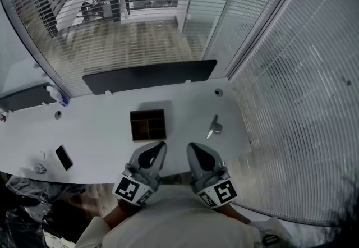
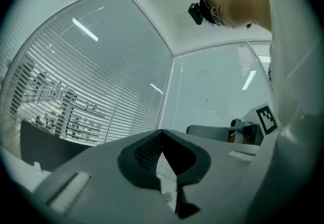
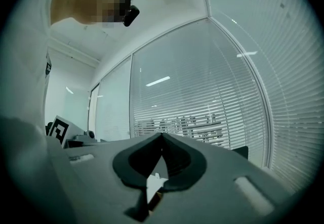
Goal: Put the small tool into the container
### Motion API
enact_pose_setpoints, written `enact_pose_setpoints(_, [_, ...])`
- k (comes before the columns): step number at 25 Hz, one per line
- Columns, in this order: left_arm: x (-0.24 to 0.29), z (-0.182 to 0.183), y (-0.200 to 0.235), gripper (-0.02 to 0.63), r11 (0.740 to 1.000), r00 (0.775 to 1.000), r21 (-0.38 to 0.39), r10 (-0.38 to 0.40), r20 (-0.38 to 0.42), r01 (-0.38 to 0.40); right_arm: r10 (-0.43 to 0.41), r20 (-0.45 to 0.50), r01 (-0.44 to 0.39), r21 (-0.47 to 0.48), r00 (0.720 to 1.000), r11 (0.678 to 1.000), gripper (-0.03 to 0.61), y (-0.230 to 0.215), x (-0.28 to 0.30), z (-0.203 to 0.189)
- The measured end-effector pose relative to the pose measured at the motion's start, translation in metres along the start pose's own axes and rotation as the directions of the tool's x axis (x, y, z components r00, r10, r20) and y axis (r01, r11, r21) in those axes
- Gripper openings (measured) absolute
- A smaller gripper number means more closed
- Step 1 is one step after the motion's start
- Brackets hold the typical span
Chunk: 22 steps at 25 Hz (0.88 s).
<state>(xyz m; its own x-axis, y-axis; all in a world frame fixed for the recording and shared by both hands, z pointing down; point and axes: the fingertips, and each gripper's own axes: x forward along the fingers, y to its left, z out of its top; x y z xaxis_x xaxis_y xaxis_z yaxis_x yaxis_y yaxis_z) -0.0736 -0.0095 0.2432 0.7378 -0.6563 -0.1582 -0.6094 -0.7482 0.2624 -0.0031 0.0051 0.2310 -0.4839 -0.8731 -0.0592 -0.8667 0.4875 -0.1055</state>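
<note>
Left gripper, right gripper: jaws closed, empty, above near edge of table. Beyond, dark compartmented container, contents indiscernible. Small tool flat on table right of container, apart; long axis near-to-far, slim end nearward.

Container: a dark brown, square, open-topped box, split inside by partitions into compartments. It sits flat on the white table, near the middle of the tabletop.

Small tool: a slim, pale grey metallic piece. It lies flat on the table to the right of the container and apart from it, set diagonally with its narrow end toward the near left.
</note>
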Motion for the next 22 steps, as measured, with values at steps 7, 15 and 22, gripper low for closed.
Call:
enact_pose_setpoints(7, [0.016,-0.002,-0.012,0.003,0.999,0.999,0.015,-0.033,-0.013,0.033,-0.017,-0.003,0.017,-0.005,1.0,1.0,0.0,-0.016,-0.007,0.004])
enact_pose_setpoints(15, [0.027,-0.017,-0.022,0.003,0.998,0.997,0.016,-0.055,-0.058,0.056,-0.035,-0.003,0.035,0.011,0.999,0.999,0.0,-0.03,-0.016,-0.003])
enact_pose_setpoints(22, [0.041,-0.027,-0.029,0.003,0.996,0.992,0.026,-0.081,-0.096,0.084,-0.051,-0.009,0.051,0.024,0.999,0.998,0.0,-0.043,-0.02,-0.008])
